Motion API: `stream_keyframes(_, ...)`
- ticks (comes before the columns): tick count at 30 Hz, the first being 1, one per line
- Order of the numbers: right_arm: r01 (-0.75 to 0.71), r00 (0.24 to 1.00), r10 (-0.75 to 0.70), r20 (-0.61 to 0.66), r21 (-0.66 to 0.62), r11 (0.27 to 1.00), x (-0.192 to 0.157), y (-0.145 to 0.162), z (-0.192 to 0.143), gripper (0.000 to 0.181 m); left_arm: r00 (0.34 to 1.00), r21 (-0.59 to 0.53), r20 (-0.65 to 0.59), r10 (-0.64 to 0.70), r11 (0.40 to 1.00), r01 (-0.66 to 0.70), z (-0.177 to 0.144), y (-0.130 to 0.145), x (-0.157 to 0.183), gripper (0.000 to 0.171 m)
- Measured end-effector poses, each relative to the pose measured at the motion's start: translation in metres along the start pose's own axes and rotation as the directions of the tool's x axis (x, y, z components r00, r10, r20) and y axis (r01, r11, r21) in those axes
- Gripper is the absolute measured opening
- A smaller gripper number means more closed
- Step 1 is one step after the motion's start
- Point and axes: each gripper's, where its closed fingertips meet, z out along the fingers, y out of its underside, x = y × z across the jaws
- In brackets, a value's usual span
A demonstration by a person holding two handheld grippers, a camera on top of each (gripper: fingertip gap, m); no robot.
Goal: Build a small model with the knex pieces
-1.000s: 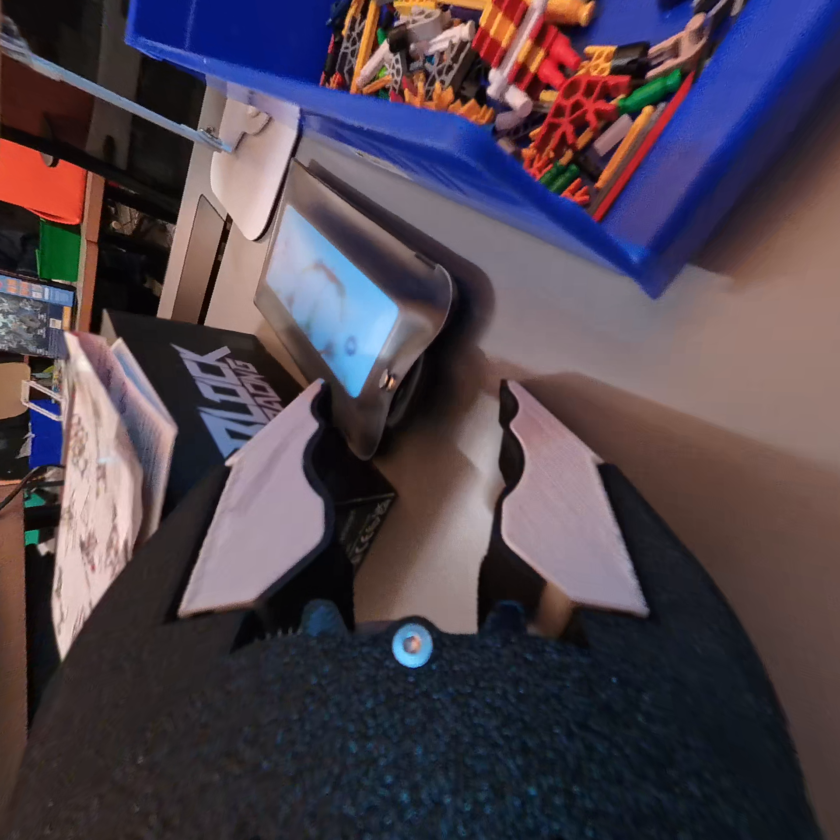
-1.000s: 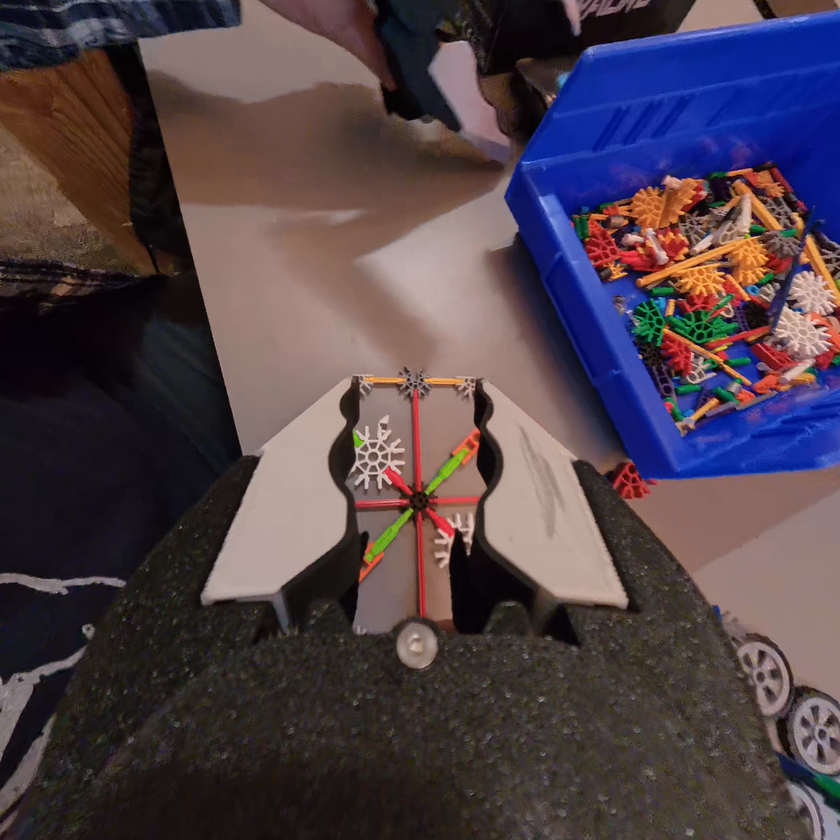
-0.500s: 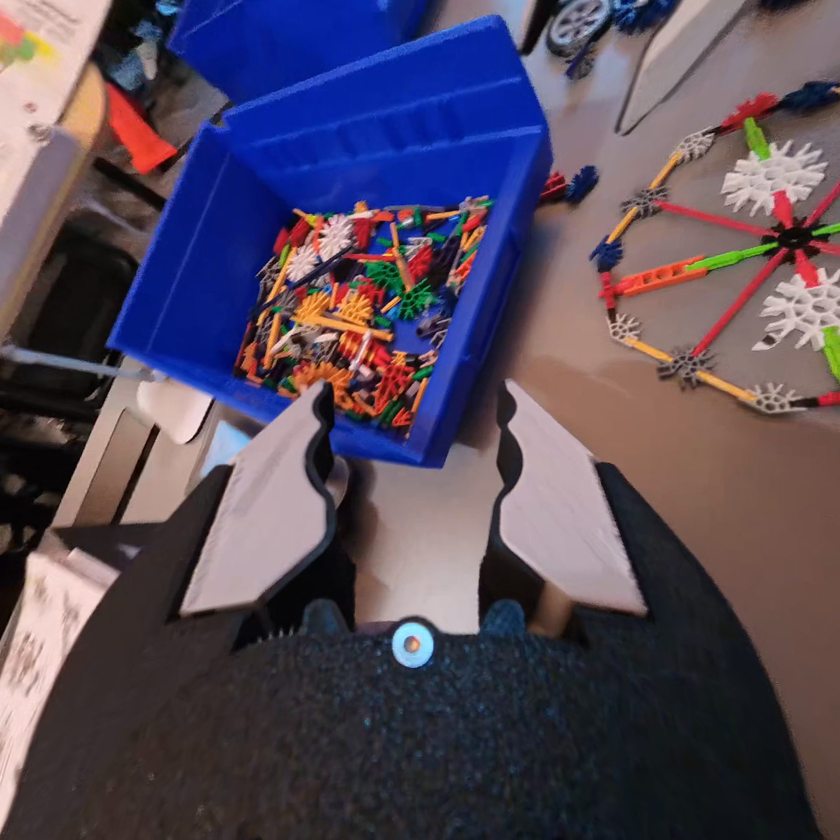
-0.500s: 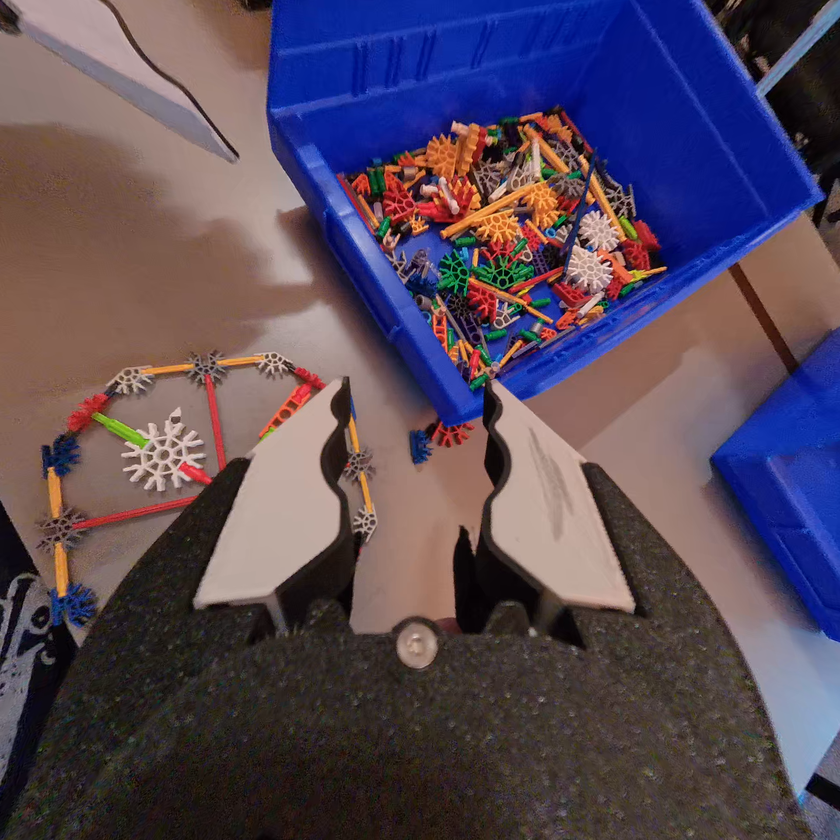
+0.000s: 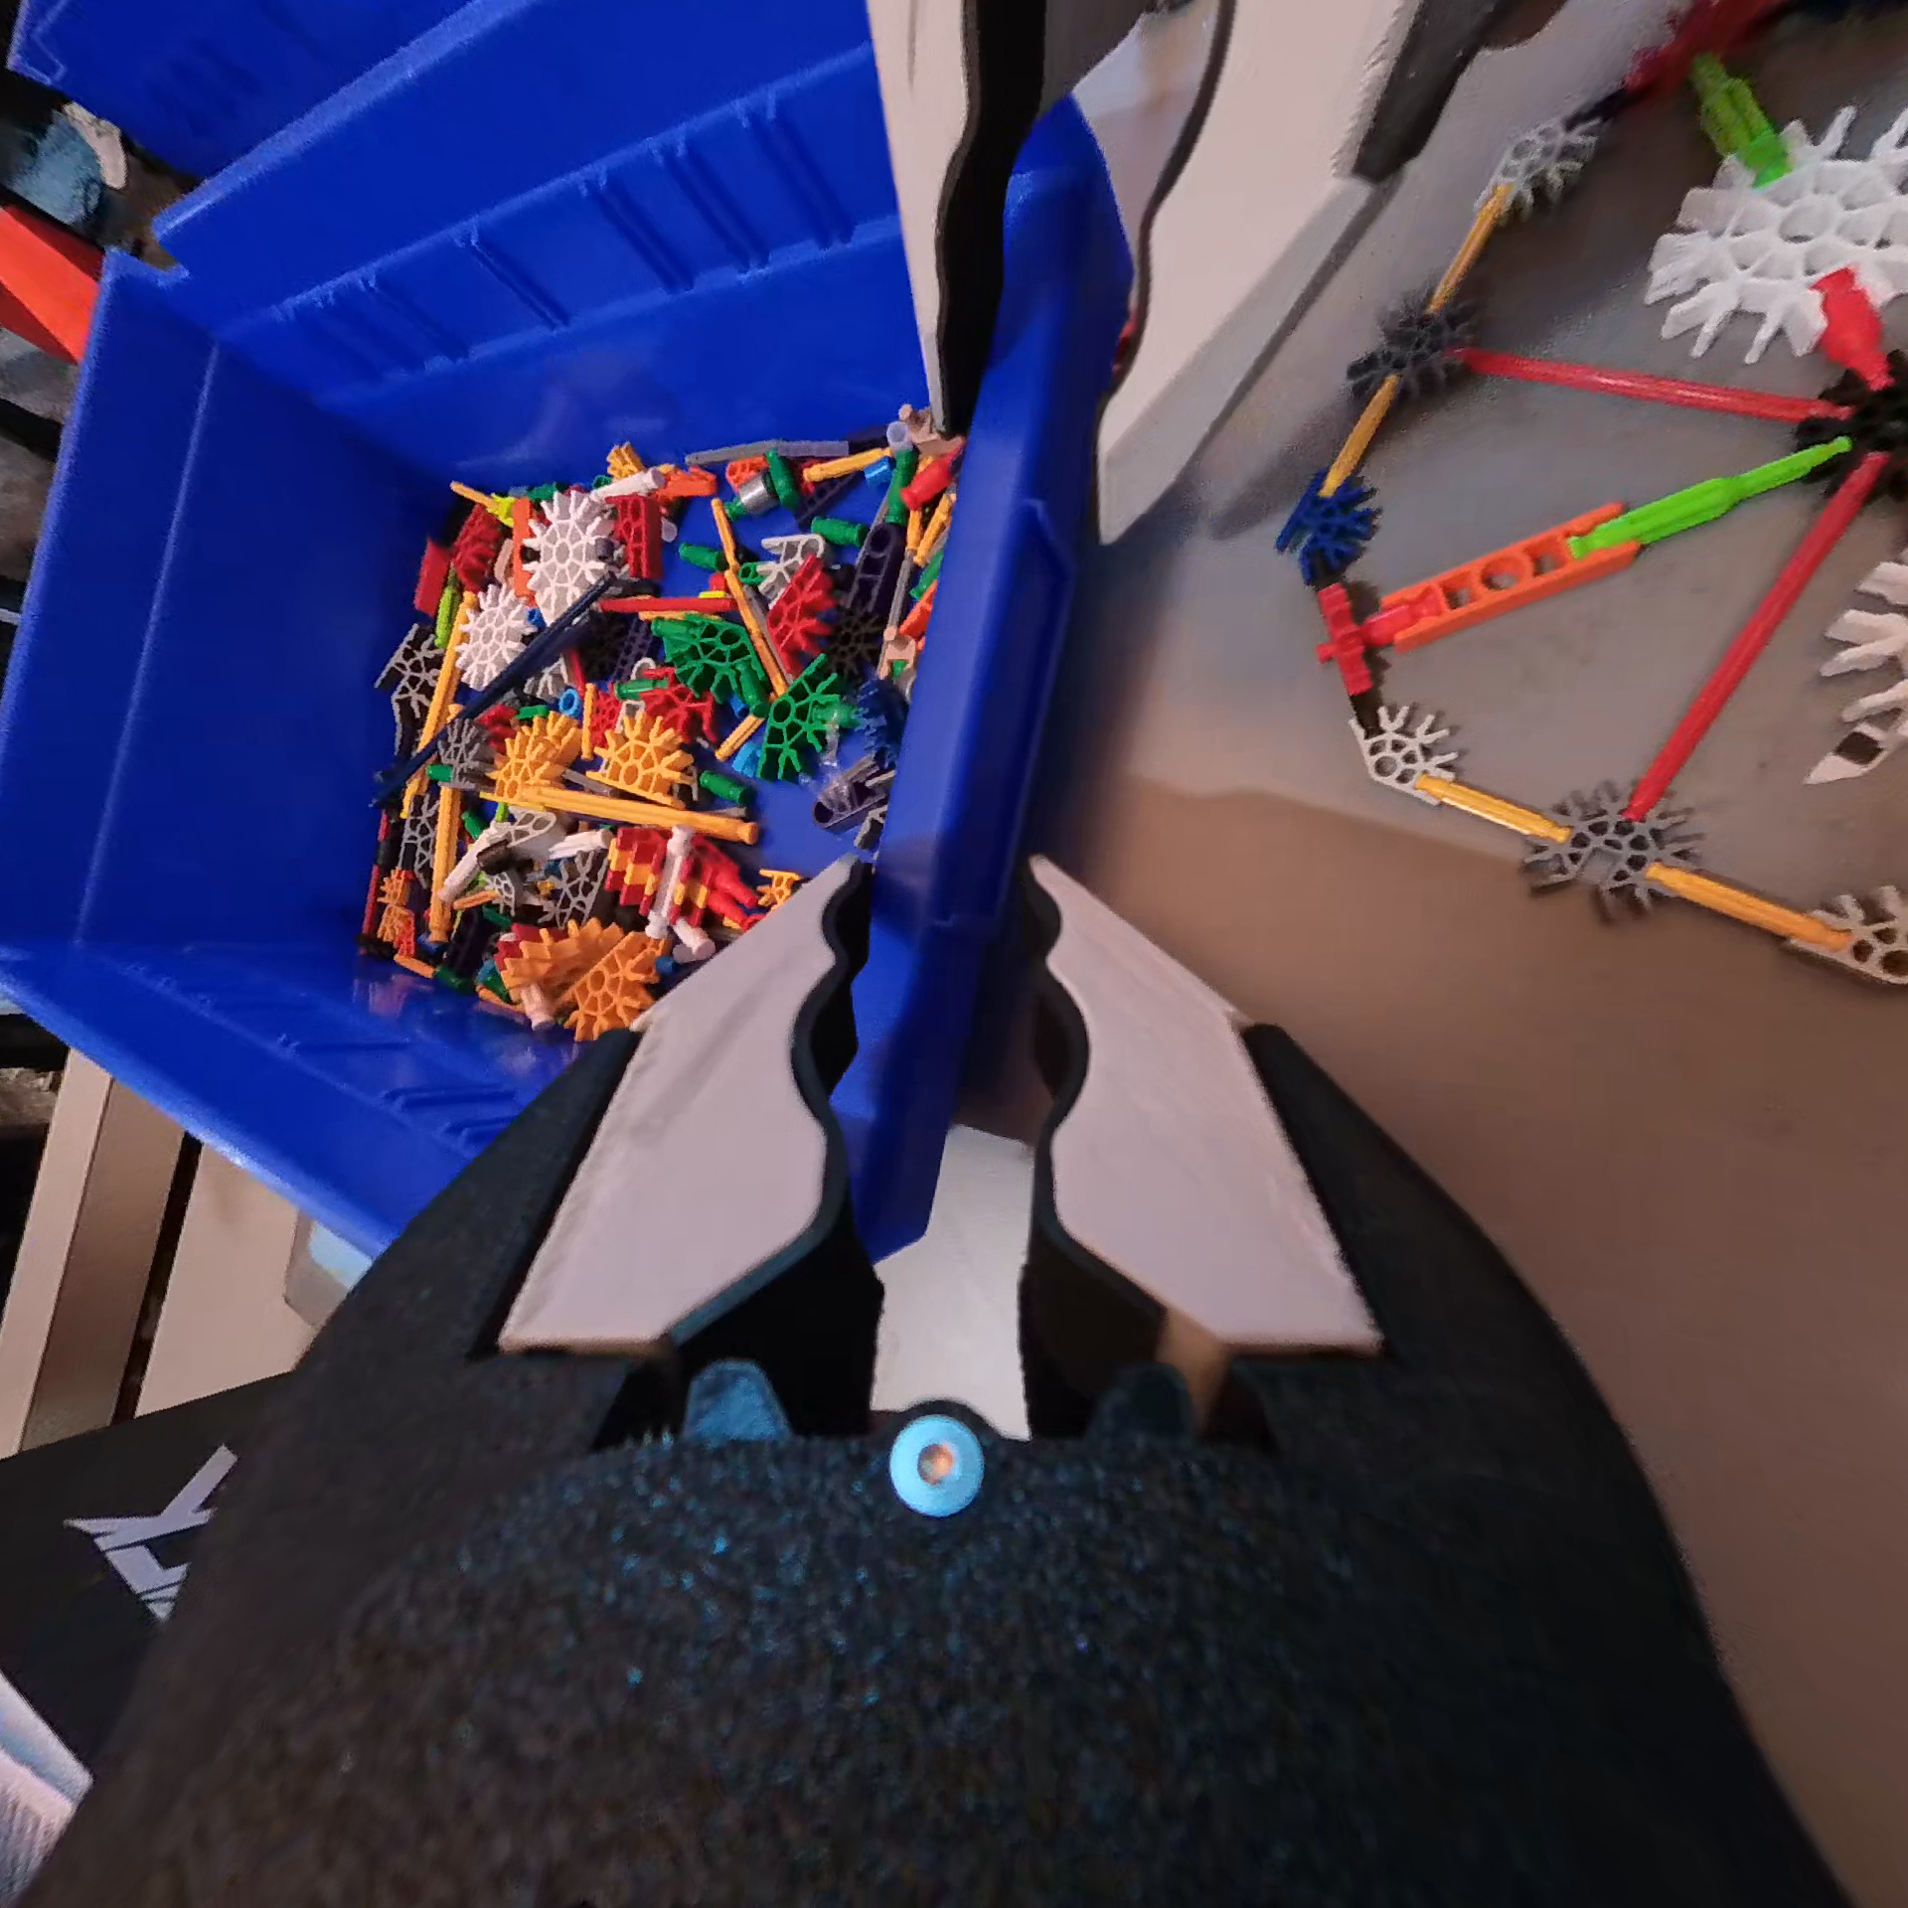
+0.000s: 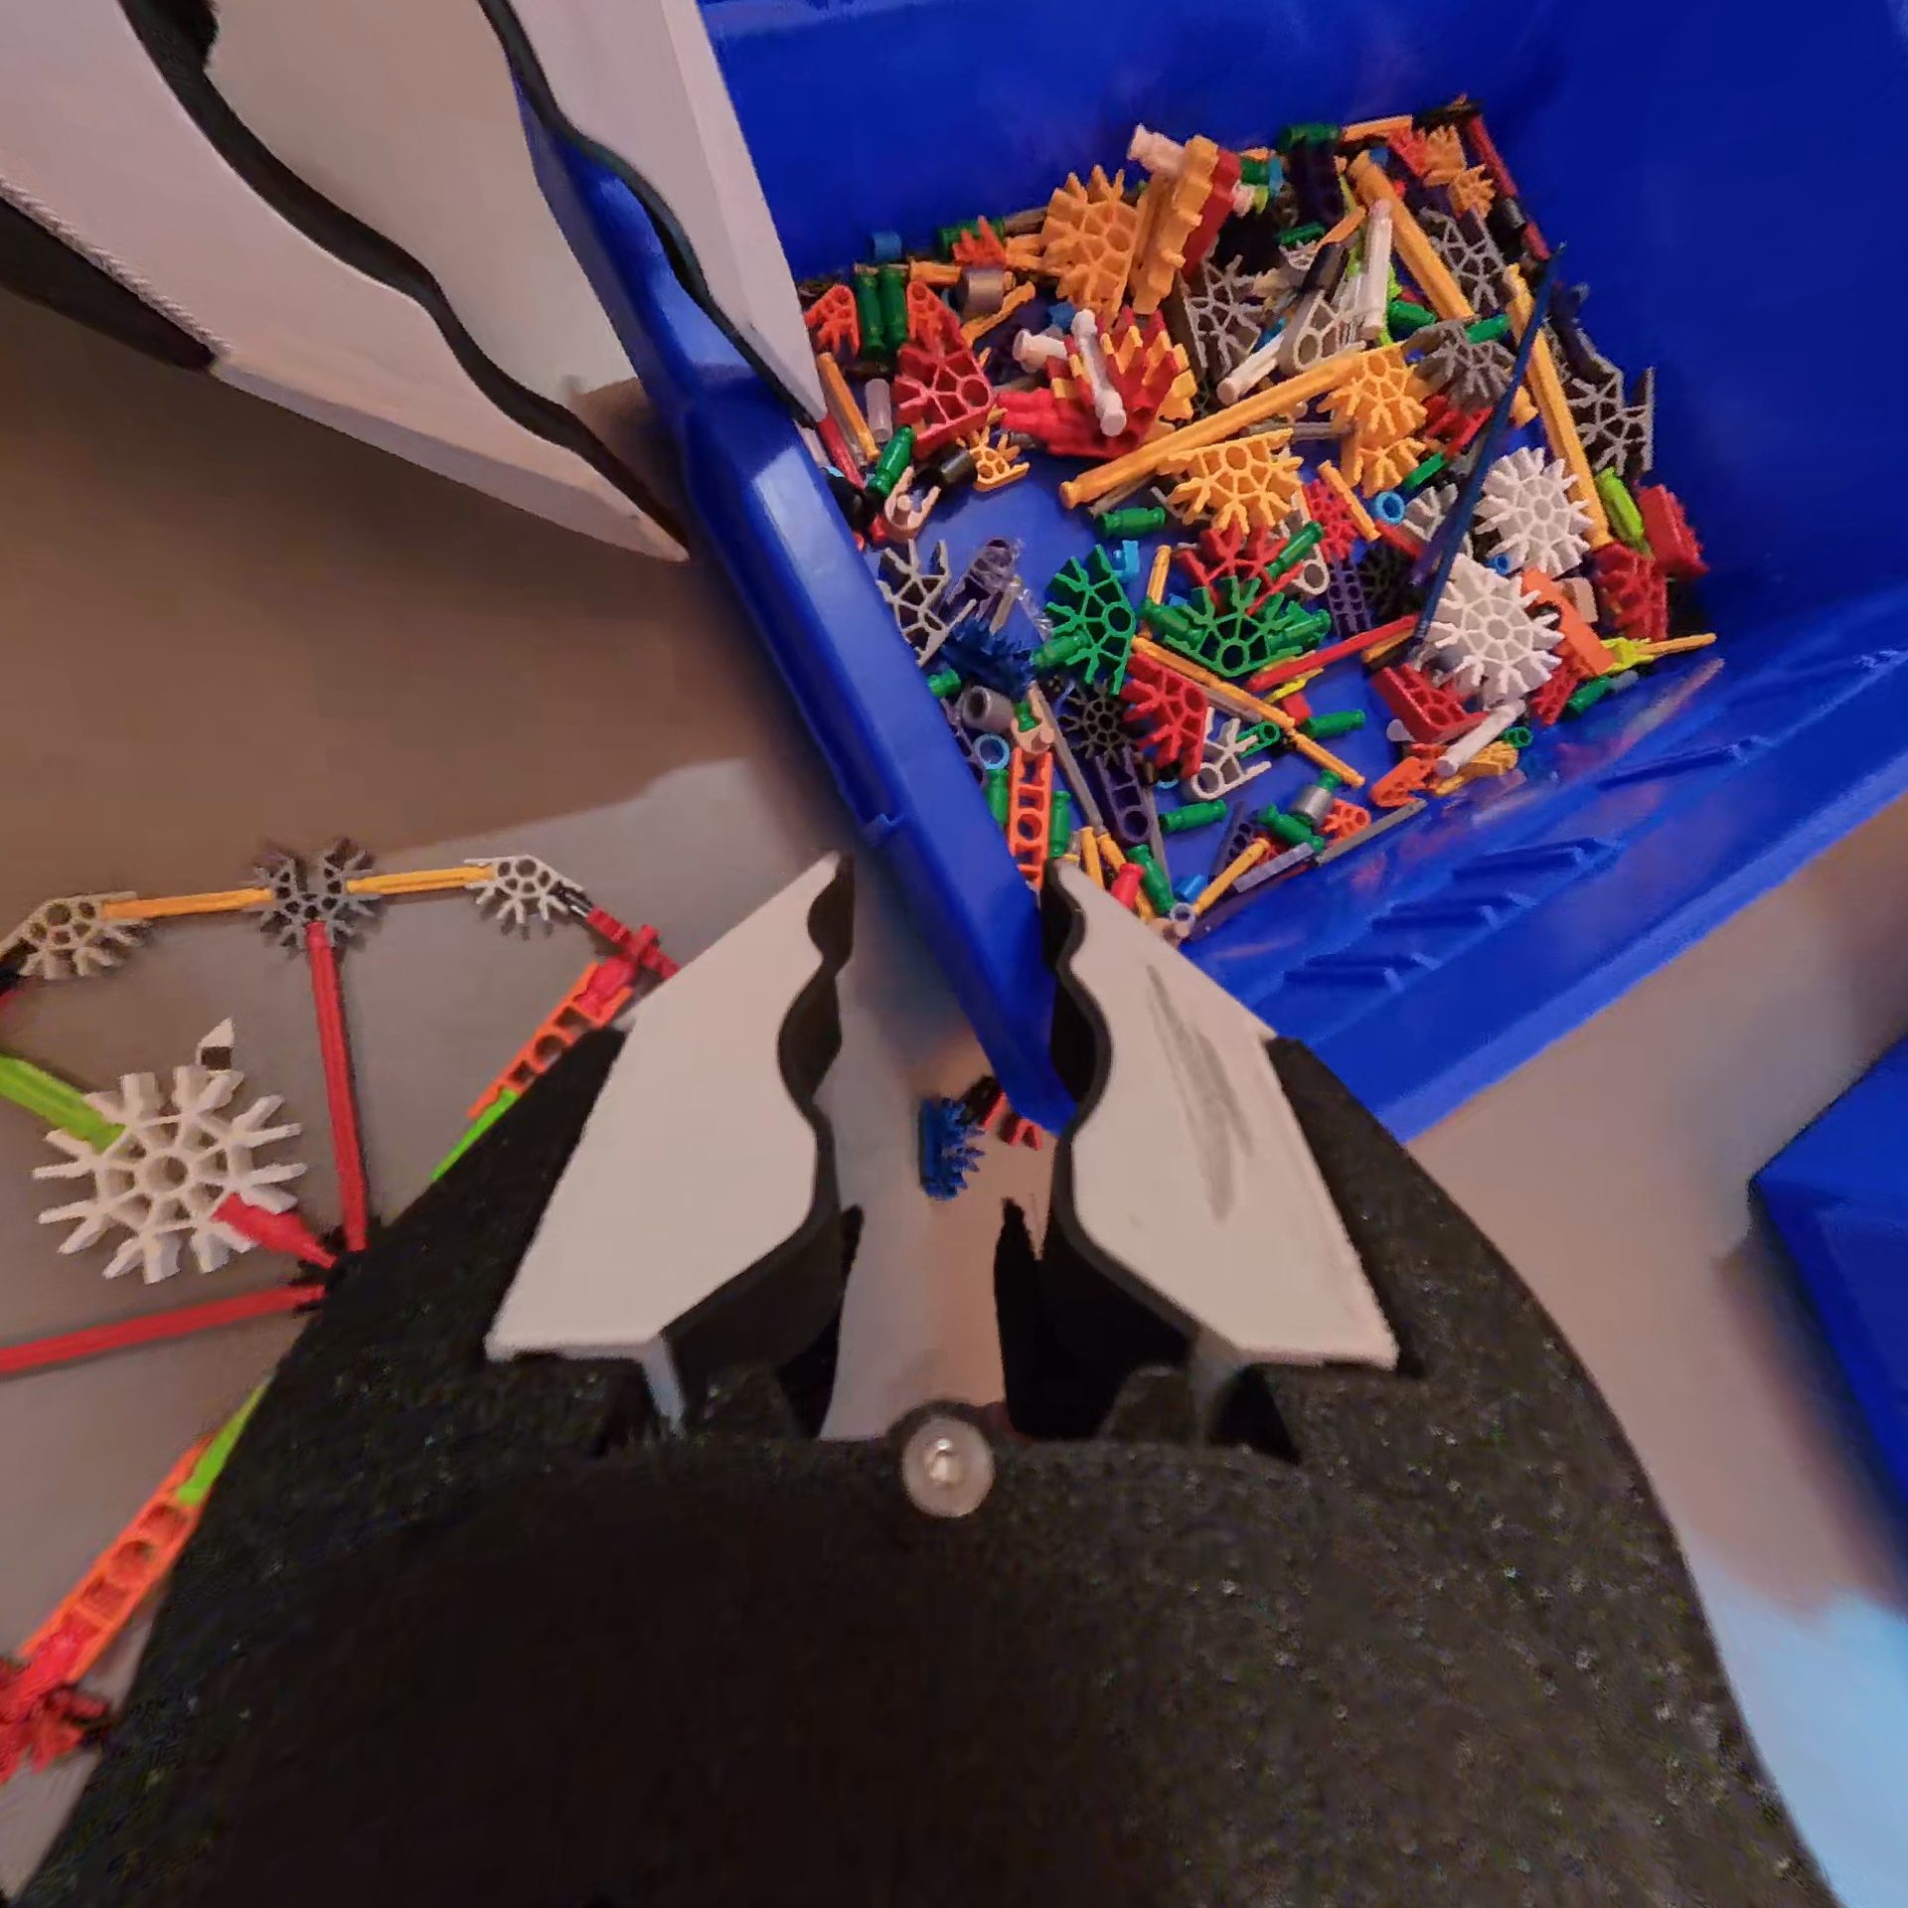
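Note:
A blue bin [image 5: 981,723] of loose coloured rod-and-connector pieces [image 5: 640,723] stands on the tan table. My left gripper [image 5: 945,878] is astride the bin's near side wall, one finger inside and one outside, with both pads on it. My right gripper [image 6: 945,872] is astride the same wall [image 6: 826,619] farther along. Its right finger is inside the bin, and a strip of table shows between its left pad and the wall. The right gripper's fingers [image 5: 1239,258] show in the left view, and the left gripper's fingers [image 6: 310,258] show in the right view.
A flat wheel-shaped build [image 5: 1611,578] of rods and connectors lies on the table beside the bin; it also shows in the right view [image 6: 330,1032]. A loose blue connector [image 6: 948,1146] lies by the bin's corner. A second blue bin [image 6: 1838,1291] stands to the right, and a black box [image 5: 103,1549] lies at lower left.
Both grippers swung from elsewhere on the table to the blue bin and came down over its side wall. Both pairs of fingers narrowed, the left onto the wall.

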Motion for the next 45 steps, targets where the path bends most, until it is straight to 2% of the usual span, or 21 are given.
stream_keyframes(8, 0.068, 0.998, -0.068, -0.019, -0.025, 0.997, -0.007, 0.006, -0.005, 0.030, 1.000, -0.008, 0.015, 0.019, 1.000, -0.019, -0.006, -0.002, 0.009, 0.021)
stream_keyframes(14, 0.060, 0.998, -0.060, 0.001, -0.011, 0.998, -0.017, 0.004, -0.008, 0.034, 0.999, -0.017, -0.044, 0.005, 1.000, -0.006, -0.013, -0.001, 0.020, 0.027)
stream_keyframes(17, 0.009, 1.000, -0.010, 0.028, 0.051, 0.999, -0.020, -0.005, -0.013, 0.041, 0.995, 0.002, -0.098, -0.002, 1.000, 0.002, -0.025, -0.006, 0.018, 0.038)
stream_keyframes(19, -0.018, 1.000, 0.016, 0.021, 0.102, 0.995, -0.016, -0.010, -0.019, 0.041, 0.989, 0.050, -0.147, 0.001, 0.999, 0.006, -0.041, -0.019, 0.016, 0.065)
stream_keyframes(20, -0.029, 0.999, 0.027, 0.018, 0.130, 0.991, -0.014, -0.013, -0.022, 0.041, 0.983, 0.081, -0.183, 0.033, 0.997, -0.018, -0.050, -0.026, 0.017, 0.067)
stream_keyframes(22, -0.050, 0.999, 0.049, 0.011, 0.202, 0.978, -0.012, -0.020, -0.028, 0.041, 0.980, 0.123, -0.176, 0.095, 0.990, -0.074, -0.064, -0.037, 0.005, 0.058)
stream_keyframes(24, -0.053, 0.999, 0.050, 0.018, 0.259, 0.965, -0.016, -0.025, -0.032, 0.041, 0.982, 0.097, -0.148, 0.117, 0.990, -0.103, -0.066, -0.038, -0.018, 0.058)
stream_keyframes(27, -0.018, 1.000, 0.015, 0.012, 0.304, 0.952, -0.022, -0.027, -0.030, 0.040, 0.977, 0.022, -0.092, 0.194, 0.981, -0.193, -0.056, -0.035, -0.060, 0.055)
stream_keyframes(30, 0.001, 1.000, -0.004, 0.009, 0.366, 0.931, -0.028, -0.030, -0.031, 0.038, 0.954, -0.043, -0.142, 0.265, 0.961, -0.273, -0.035, -0.033, -0.083, 0.050)
stream_keyframes(34, 0.010, 1.000, -0.021, 0.021, 0.432, 0.902, -0.034, -0.034, -0.033, 0.033, 0.907, -0.121, -0.304, 0.292, 0.932, -0.341, 0.004, -0.022, -0.089, 0.048)
stream_keyframes(37, 0.015, 0.999, -0.030, 0.026, 0.437, 0.899, -0.033, -0.029, -0.028, 0.033, 0.859, -0.199, -0.367, 0.358, 0.872, -0.448, 0.029, -0.011, -0.094, 0.050)
stream_keyframes(40, 0.013, 0.999, -0.036, 0.041, 0.458, 0.889, -0.033, -0.028, -0.026, 0.033, 0.826, -0.236, -0.448, 0.341, 0.846, -0.478, 0.049, -0.003, -0.093, 0.059)
stream_keyframes(42, 0.020, 0.998, -0.048, 0.045, 0.483, 0.876, -0.034, -0.031, -0.028, 0.032, 0.813, -0.288, -0.479, 0.331, 0.816, -0.502, 0.060, 0.009, -0.096, 0.071)
stream_keyframes(44, 0.027, 0.997, -0.058, 0.045, 0.508, 0.861, -0.034, -0.032, -0.031, 0.031, 0.799, -0.312, -0.494, 0.343, 0.788, -0.531, 0.070, 0.017, -0.099, 0.073)
stream_keyframes(45, 0.023, 0.998, -0.054, 0.044, 0.517, 0.856, -0.032, -0.032, -0.032, 0.031, 0.797, -0.315, -0.514, 0.317, 0.795, -0.519, 0.072, 0.018, -0.098, 0.073)
